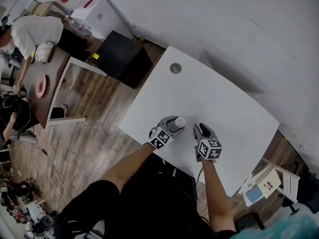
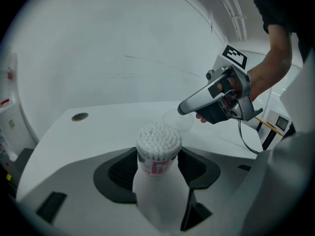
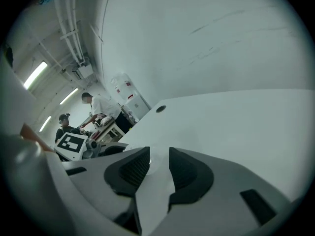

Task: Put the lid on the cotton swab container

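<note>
So the left gripper (image 1: 172,126) is clamped on the small round cotton swab container (image 2: 157,149). It's a clear plastic tub with a pink label, packed full of white swab heads, and it stands upright between the dark ribbed pads. That puts the tub over the white table (image 1: 219,98), well on the wearer's side of the round grey cable hole (image 1: 175,68) and close to the table's near edge.

The right gripper (image 1: 202,132) is just beside it, a bit further from the hole's side of the table and also near that front edge. Its jaws are nearly together, pinching the thin clear round plastic lid (image 2: 178,120) by the rim. From the left gripper view the lid sits at the tip of the right gripper, just past the swab heads and slightly off to one side. It's not on the tub yet, so the top is fully uncovered. I can't tell whether the lid edge is brushing the swabs or just close.

Further out past the hole from the wearer there's a black box-shaped cabinet (image 1: 119,59) on the wood floor. Beyond that, a person in a white shirt (image 1: 32,34) is leaning over a brown desk (image 1: 47,88).
</note>
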The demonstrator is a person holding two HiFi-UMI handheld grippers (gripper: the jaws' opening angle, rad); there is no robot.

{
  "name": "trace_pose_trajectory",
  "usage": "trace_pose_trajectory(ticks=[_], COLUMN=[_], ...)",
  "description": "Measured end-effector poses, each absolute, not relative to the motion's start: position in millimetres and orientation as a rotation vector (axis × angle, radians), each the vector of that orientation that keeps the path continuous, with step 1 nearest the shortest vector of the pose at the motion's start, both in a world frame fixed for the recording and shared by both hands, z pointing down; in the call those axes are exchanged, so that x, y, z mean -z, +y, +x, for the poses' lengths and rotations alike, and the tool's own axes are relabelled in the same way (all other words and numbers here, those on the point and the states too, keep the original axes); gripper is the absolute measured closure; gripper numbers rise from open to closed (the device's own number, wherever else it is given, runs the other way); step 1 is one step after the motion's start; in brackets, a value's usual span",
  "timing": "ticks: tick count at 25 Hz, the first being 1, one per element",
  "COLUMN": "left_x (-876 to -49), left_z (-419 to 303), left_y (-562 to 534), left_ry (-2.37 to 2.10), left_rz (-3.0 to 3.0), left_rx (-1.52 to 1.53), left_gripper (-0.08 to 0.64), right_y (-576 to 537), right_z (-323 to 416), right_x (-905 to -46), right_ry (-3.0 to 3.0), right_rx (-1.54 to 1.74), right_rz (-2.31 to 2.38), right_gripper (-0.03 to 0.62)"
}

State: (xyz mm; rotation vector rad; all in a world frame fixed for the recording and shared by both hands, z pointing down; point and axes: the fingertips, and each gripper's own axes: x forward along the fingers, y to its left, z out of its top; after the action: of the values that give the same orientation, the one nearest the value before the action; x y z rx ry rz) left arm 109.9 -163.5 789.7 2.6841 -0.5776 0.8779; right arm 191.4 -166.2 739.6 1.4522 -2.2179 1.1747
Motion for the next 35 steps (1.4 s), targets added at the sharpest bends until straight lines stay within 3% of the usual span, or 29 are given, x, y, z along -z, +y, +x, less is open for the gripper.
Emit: trace_pose_trajectory(ticks=[35], left_x=[-789.1], left_z=[113.3], left_y=[-153.2], left_ry=[-0.591], left_rz=[2.694], left_rx=[-0.852], left_gripper=[0.299], right_y=[-161.1], right_z=[133.9], right_x=[-699.9], right_ry=[-2.389], right_rx=[-1.381], right_rz=[1.301], right_gripper=[0.483])
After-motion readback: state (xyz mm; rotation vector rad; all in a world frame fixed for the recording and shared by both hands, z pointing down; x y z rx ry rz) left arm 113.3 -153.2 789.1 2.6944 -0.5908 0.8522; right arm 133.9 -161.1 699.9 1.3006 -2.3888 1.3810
